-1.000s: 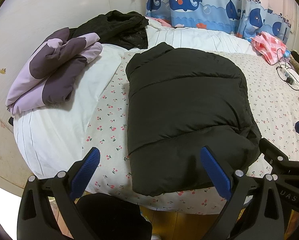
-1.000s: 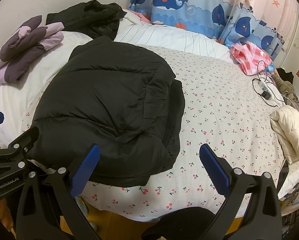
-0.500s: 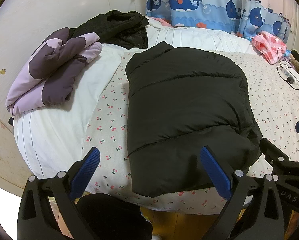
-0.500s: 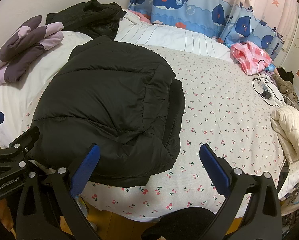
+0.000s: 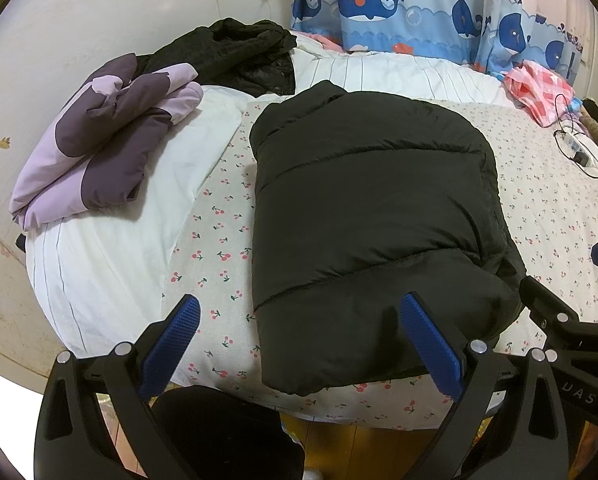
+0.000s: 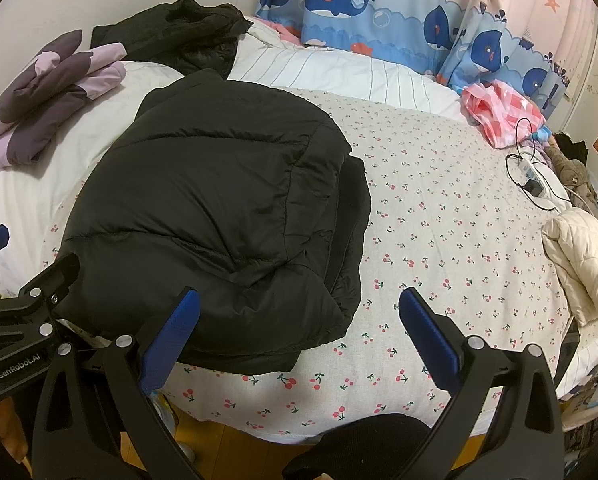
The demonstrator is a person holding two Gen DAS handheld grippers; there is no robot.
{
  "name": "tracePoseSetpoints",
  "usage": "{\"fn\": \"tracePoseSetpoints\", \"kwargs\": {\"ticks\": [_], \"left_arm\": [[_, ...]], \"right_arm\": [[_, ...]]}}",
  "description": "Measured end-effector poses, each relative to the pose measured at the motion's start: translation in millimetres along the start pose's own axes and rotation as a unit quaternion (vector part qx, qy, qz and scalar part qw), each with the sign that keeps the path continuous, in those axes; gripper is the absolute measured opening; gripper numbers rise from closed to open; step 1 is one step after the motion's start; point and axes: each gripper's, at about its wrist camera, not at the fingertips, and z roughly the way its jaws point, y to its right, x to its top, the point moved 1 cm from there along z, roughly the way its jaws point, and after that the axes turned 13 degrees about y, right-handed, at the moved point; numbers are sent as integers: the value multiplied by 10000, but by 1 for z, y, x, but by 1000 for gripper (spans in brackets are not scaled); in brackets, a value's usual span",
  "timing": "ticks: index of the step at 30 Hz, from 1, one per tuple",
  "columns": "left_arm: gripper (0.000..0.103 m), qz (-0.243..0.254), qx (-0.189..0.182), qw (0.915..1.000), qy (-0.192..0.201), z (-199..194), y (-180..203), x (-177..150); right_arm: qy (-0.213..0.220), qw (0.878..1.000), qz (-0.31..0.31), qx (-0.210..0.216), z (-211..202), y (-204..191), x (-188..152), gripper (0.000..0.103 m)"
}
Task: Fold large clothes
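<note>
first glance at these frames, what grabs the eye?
The black puffer jacket, folded into a bulky block at the near edge of the cherry-print bed, fills the middle of both views. Both grippers, left and right, hang open just short of it, holding nothing. Behind, a whale curtain and a folded purple jacket on the white quilt.

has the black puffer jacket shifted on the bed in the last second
No. The black puffer jacket keeps the same spot against the cherry-print sheet and the folded purple jacket in both views.
</note>
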Motion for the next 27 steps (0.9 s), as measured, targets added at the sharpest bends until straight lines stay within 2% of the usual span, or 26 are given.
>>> {"fn": "tracePoseSetpoints", "kwargs": {"ticks": [8, 12, 13, 16, 19, 23, 27], "left_arm": [[96, -69, -67, 9999, -38, 3, 0, -2], [96, -94, -127, 9998, 152, 0, -1, -1], [93, -125, -30, 9995, 271, -4, -4, -1], [92, -83, 277, 9985, 454, -10, -10, 2], [93, -42, 373, 9988, 312, -9, -14, 3], [96, -176, 264, 9994, 139, -10, -17, 0], [96, -162, 236, 9995, 165, -18, -18, -1]], "right_arm": [[-10, 10000, 14, 10, 2, 0, -1, 96], [-32, 10000, 41, 34, 4, 0, -6, 96], [-28, 10000, 36, 32, 3, -2, -6, 96], [30, 10000, 47, 11, -2, -2, -6, 96], [67, 10000, 45, 10, -8, -3, -4, 96], [130, 9999, 7, 30, -18, -6, -3, 96], [164, 9999, -16, 37, -27, -9, -3, 96]]}}
